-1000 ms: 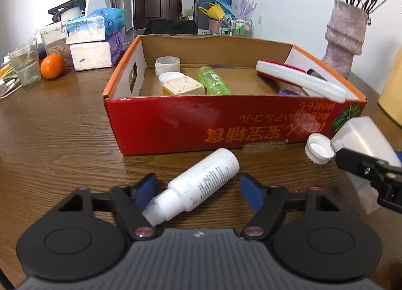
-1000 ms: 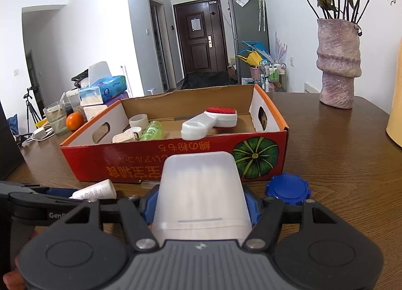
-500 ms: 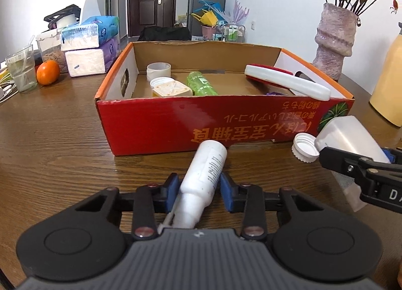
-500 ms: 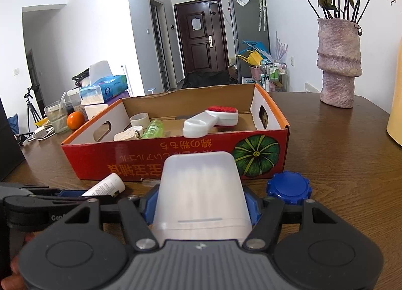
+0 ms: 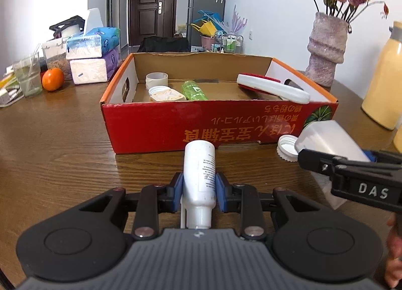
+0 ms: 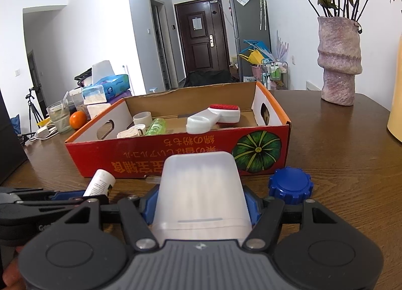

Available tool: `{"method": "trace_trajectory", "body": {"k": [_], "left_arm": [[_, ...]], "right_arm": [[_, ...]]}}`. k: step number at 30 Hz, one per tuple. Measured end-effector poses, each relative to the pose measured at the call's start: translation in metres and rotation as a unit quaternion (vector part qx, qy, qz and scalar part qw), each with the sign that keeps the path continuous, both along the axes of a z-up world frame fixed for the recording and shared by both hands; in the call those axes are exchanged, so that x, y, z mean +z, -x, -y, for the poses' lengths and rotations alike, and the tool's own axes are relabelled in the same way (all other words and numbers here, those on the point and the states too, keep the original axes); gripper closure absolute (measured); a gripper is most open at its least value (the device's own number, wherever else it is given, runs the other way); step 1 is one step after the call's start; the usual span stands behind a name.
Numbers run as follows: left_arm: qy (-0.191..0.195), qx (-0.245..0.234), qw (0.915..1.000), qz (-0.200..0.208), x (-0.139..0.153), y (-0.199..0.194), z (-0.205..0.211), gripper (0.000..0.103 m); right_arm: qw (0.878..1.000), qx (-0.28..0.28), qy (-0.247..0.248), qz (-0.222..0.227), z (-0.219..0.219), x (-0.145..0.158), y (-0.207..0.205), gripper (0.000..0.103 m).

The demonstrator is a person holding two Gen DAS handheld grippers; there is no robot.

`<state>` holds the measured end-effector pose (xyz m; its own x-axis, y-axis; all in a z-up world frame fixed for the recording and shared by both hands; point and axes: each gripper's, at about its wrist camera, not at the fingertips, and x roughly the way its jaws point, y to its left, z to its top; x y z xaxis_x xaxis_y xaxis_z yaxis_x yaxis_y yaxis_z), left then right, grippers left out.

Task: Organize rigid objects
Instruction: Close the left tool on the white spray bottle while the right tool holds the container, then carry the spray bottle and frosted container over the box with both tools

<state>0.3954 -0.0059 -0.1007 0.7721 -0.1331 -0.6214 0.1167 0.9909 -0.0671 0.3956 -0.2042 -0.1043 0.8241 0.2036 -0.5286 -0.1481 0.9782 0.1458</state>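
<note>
My left gripper [image 5: 199,189] is shut on a small white bottle [image 5: 199,171], which points away from me toward the red cardboard box [image 5: 201,124]. My right gripper [image 6: 201,204] is shut on a translucent white plastic container [image 6: 201,192], held just in front of the same box [image 6: 150,154]; the container [image 5: 329,139] also shows in the left wrist view. Inside the box lie a green bottle [image 5: 193,90], a white and red brush [image 5: 273,87], a tape roll [image 5: 156,79] and a cream lid [image 5: 167,95].
A white cap [image 5: 286,148] and a blue cap [image 6: 290,184] lie on the wooden table [image 5: 57,144] by the box front. A pink vase [image 6: 339,61], a yellow jug [image 5: 384,76], tissue packs [image 5: 93,58], an orange [image 5: 52,78] and a glass [image 5: 27,78] stand around.
My left gripper closed on the white bottle, which swung from lying slantwise to pointing straight ahead, and lifted slightly. The right gripper kept still with its container.
</note>
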Motion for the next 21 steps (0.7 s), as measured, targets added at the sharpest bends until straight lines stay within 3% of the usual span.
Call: {"method": "trace_trajectory", "body": {"k": [21], "left_arm": [[0.021, 0.021, 0.9990, 0.034, 0.038, 0.026, -0.006, 0.075]], "right_arm": [[1.000, 0.014, -0.014, 0.020, -0.004, 0.018, 0.019, 0.038]]}}
